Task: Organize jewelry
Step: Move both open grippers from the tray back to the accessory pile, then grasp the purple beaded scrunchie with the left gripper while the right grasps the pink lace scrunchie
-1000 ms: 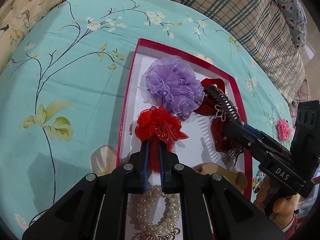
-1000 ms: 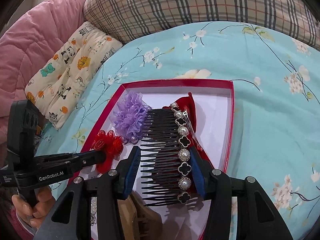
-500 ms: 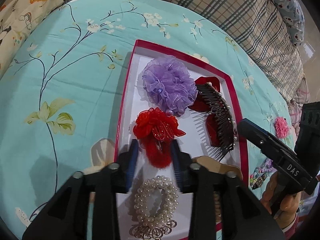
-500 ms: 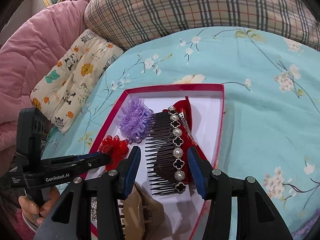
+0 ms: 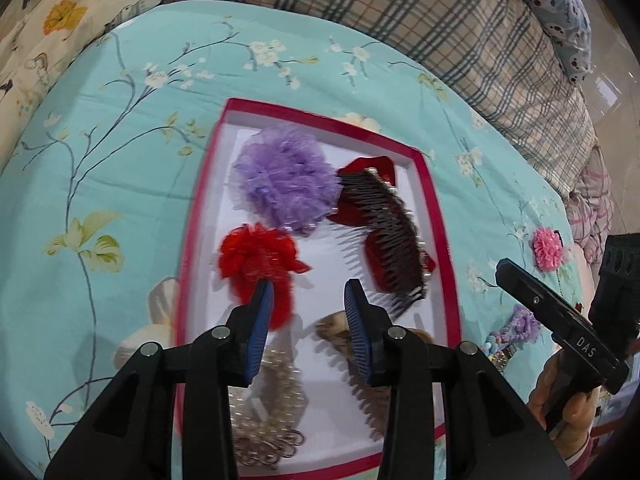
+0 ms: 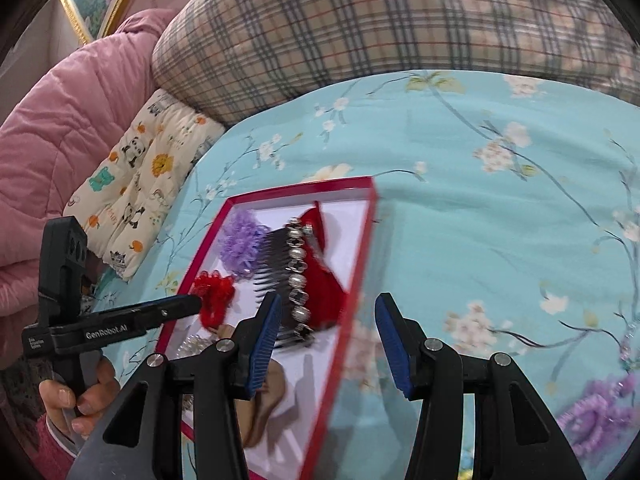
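Observation:
A red-rimmed box (image 5: 435, 216) with a white floor lies on the turquoise flowered bedsheet. Inside it are a purple ruffle flower (image 5: 286, 178), a red flower clip (image 5: 256, 258), a dark pearl-studded comb (image 5: 394, 240) on top of a red bow (image 5: 360, 172), a beige claw clip (image 5: 340, 326) and a pearl piece (image 5: 272, 384). My left gripper (image 5: 309, 286) hovers open over the box just behind the red flower clip, holding nothing. My right gripper (image 6: 330, 300) is open and empty above the box's right rim (image 6: 356, 280), with the comb (image 6: 296, 272) to its left.
Loose pieces lie on the sheet right of the box: a pink flower (image 5: 546, 248), a purple scrunchie (image 5: 524, 324) and a purple sequinned flower (image 6: 596, 412). A plaid pillow (image 6: 380, 40), a cartoon-print cushion (image 6: 140, 176) and a pink quilt (image 6: 60, 120) border the far side.
The left gripper opened off the red flower clip and pulled back. The right gripper drew away from the comb toward the box's right rim; the comb stays on the red bow.

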Demonstrator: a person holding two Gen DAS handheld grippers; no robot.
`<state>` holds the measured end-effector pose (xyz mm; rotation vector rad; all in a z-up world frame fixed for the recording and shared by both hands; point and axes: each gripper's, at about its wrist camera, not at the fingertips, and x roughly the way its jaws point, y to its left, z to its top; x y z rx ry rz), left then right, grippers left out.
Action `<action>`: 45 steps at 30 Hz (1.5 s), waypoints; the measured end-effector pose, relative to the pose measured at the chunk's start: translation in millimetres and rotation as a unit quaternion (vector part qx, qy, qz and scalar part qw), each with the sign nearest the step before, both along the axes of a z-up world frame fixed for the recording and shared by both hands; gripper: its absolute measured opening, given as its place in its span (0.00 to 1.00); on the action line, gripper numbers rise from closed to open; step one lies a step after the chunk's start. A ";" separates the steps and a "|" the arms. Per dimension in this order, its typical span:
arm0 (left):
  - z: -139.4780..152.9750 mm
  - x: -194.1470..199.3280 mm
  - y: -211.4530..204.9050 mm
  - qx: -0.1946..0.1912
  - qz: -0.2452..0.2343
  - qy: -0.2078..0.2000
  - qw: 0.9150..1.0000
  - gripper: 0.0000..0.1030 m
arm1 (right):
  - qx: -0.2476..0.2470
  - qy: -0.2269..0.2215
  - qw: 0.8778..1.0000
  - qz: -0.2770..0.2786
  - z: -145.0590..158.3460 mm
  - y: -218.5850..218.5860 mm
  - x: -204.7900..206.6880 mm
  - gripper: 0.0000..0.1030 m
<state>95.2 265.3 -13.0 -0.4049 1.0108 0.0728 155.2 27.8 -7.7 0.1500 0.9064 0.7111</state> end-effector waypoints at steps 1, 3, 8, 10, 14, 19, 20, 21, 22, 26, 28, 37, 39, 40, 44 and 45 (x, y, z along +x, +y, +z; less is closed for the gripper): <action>1.4 0.7 -2.8 0.000 -0.003 -0.001 1.000 0.33 | 0.000 0.001 1.000 -0.007 -0.1 -8.0 -0.5 0.50; 4.6 2.8 -10.5 -0.001 -0.010 -0.003 1.000 0.33 | 0.000 0.002 1.000 -0.018 0.2 -21.5 -1.7 0.50; 10.3 9.9 -37.4 -0.002 -0.034 -0.006 0.999 0.33 | -0.001 0.001 0.999 -0.051 2.4 -60.5 -5.7 0.50; 10.8 12.6 -49.6 -0.003 -0.046 -0.006 0.999 0.33 | -0.002 0.001 0.998 -0.066 3.4 -79.9 -7.1 0.50; 11.3 16.7 -75.6 -0.005 -0.069 -0.006 0.998 0.41 | -0.008 0.000 0.995 -0.096 6.1 -114.3 -9.8 0.51; 12.6 23.1 -107.9 -0.007 -0.098 -0.004 0.995 0.41 | -0.011 0.000 0.991 -0.134 7.8 -156.8 -13.9 0.51; 12.9 23.9 -114.2 -0.008 -0.104 -0.004 0.995 0.41 | -0.012 0.000 0.990 -0.139 7.9 -163.8 -14.7 0.51; 13.2 25.3 -122.8 -0.011 -0.112 -0.003 0.994 0.41 | -0.014 0.000 0.989 -0.145 7.9 -172.1 -15.6 0.52; 13.5 25.6 -129.0 -0.012 -0.118 -0.003 0.993 0.41 | -0.015 0.000 0.988 -0.152 8.1 -179.8 -16.2 0.52; 13.5 28.6 -162.3 -0.012 -0.149 0.000 0.989 0.41 | -0.019 -0.001 0.985 -0.172 8.5 -204.2 -16.6 0.52; 12.3 30.3 -176.5 -0.011 -0.161 0.002 0.987 0.41 | -0.018 0.000 0.983 -0.183 8.8 -216.2 -15.8 0.52; 0.5 43.3 -236.0 -0.011 -0.229 0.021 0.973 0.41 | -0.016 0.000 0.976 -0.219 8.1 -254.6 3.8 0.52; -4.4 48.0 -245.3 -0.014 -0.243 0.028 0.970 0.43 | -0.013 0.000 0.975 -0.224 7.0 -260.3 10.4 0.52; -7.1 50.9 -249.7 -0.012 -0.247 0.032 0.968 0.43 | -0.014 0.001 0.974 -0.227 5.9 -262.9 14.5 0.52; -18.4 58.0 -264.9 -0.007 -0.269 0.047 0.962 0.43 | -0.013 0.002 0.972 -0.235 1.2 -268.3 28.8 0.52; -21.0 58.4 -268.3 -0.007 -0.276 0.049 0.960 0.43 | -0.013 0.004 0.971 -0.239 -0.3 -270.3 33.2 0.52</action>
